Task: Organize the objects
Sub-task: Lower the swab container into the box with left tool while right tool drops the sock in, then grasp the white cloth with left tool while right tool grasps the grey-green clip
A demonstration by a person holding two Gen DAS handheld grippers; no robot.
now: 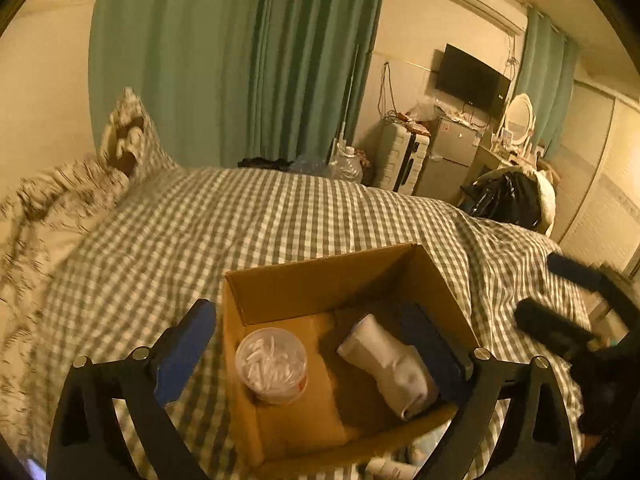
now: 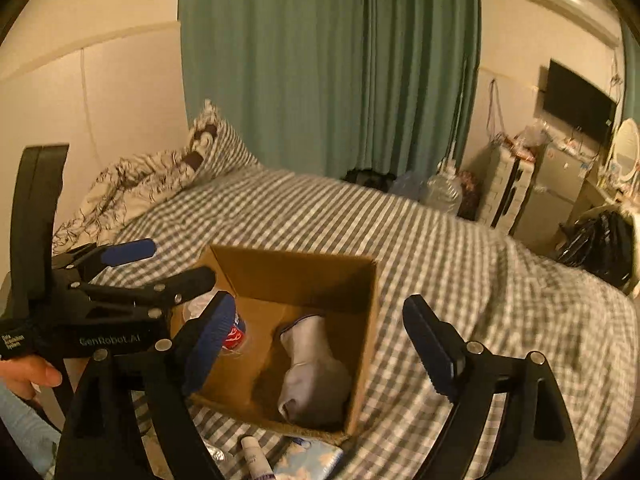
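Note:
An open cardboard box point(image 1: 320, 276) stands on the checked bed; it also shows in the right wrist view point(image 2: 296, 276). Inside lie a clear round tub of cotton swabs point(image 1: 272, 364) and a rolled white sock point(image 1: 390, 368), which also shows in the right wrist view point(image 2: 312, 368). My left gripper point(image 1: 316, 344) is open and empty above the box, one finger outside its left wall. My right gripper point(image 2: 320, 340) is open and empty over the box. The left gripper point(image 2: 160, 264) shows at the left of the right wrist view.
The checked bedspread point(image 1: 248, 220) surrounds the box. A small white bottle point(image 2: 256, 456) and a light blue packet point(image 2: 312, 460) lie in front of the box. A crumpled duvet point(image 2: 132, 188) is at the bed's head. Green curtains point(image 2: 328, 64), a suitcase and fridge stand beyond.

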